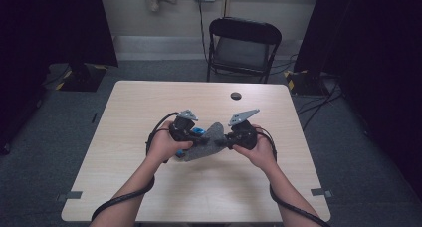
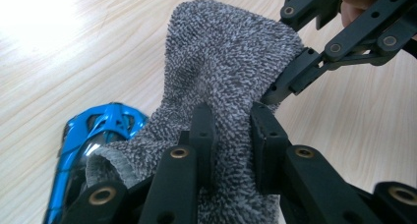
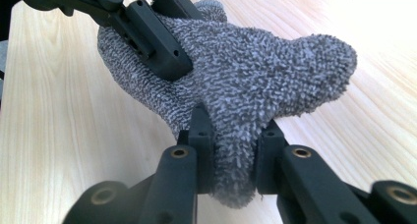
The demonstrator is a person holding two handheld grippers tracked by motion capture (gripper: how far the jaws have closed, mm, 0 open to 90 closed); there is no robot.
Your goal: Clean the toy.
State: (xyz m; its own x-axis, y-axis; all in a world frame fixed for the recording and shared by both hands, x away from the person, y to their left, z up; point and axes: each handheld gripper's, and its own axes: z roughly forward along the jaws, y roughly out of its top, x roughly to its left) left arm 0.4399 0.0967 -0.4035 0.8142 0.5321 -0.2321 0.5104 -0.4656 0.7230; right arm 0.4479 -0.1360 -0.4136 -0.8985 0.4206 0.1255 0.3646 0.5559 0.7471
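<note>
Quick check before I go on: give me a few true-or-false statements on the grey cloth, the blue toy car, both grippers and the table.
1. Both the left gripper and the right gripper are shut on the grey cloth. True.
2. The cloth lies flat and untouched on the table. False: it is bunched and pinched between the fingers of both grippers.
3. A blue toy car lies on the table beside the cloth, partly under its edge. True.
4. The toy car is red. False: it is shiny blue.
5. A black folding chair stands beyond the far edge of the table. True.
</note>
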